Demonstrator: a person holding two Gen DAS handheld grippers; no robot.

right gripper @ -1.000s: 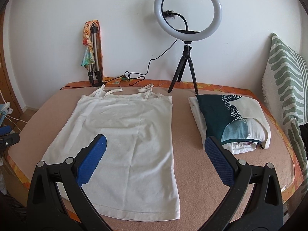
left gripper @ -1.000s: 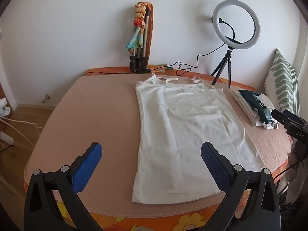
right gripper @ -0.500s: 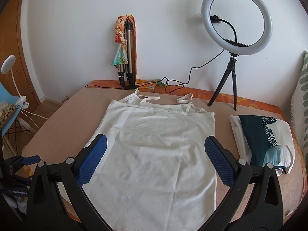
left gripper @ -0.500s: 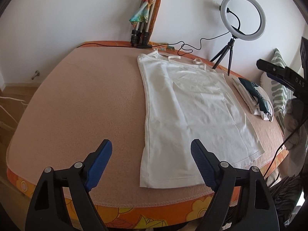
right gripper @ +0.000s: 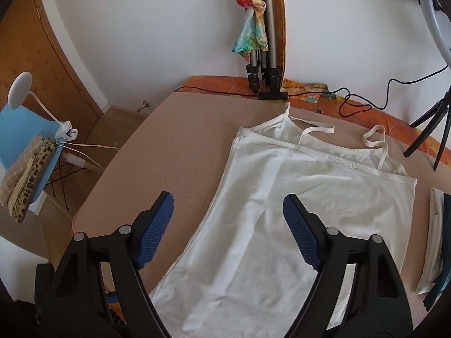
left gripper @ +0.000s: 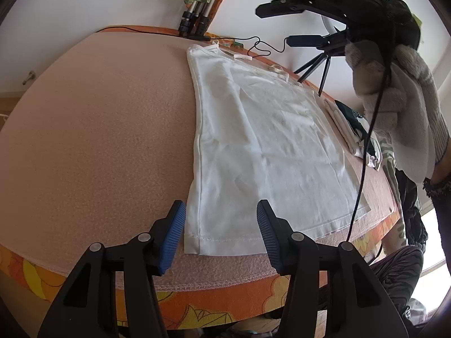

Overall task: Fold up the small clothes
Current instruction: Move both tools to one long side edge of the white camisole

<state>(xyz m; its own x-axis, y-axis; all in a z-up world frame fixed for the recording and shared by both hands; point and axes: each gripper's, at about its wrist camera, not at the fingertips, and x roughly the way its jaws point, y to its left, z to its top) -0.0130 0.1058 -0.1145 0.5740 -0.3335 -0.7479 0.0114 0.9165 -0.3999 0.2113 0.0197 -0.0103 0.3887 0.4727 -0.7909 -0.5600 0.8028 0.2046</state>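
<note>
A white strappy top point(left gripper: 265, 140) lies flat on the pink-covered table point(left gripper: 98, 129), straps at the far end, hem at the near edge. My left gripper point(left gripper: 221, 228) is open and empty, its jaws straddling the hem's near left corner just above it. My right gripper point(right gripper: 228, 228) is open and empty, hovering over the top's point(right gripper: 296, 214) left side edge, about halfway along. The right gripper also shows in the left wrist view point(left gripper: 282, 25), held high by a gloved hand point(left gripper: 394, 101).
A folded pile of clothes point(left gripper: 352, 129) lies to the right of the top. A folded tripod with a scarf point(right gripper: 262, 36) and a ring light's stand point(right gripper: 431, 129) are at the far edge, with a black cable point(right gripper: 352, 104). A blue chair point(right gripper: 28, 146) stands left of the table.
My left gripper dropped low to the hem's left corner. My right gripper swung left and forward over the top's left edge, so the folded pile slid to the frame's right edge.
</note>
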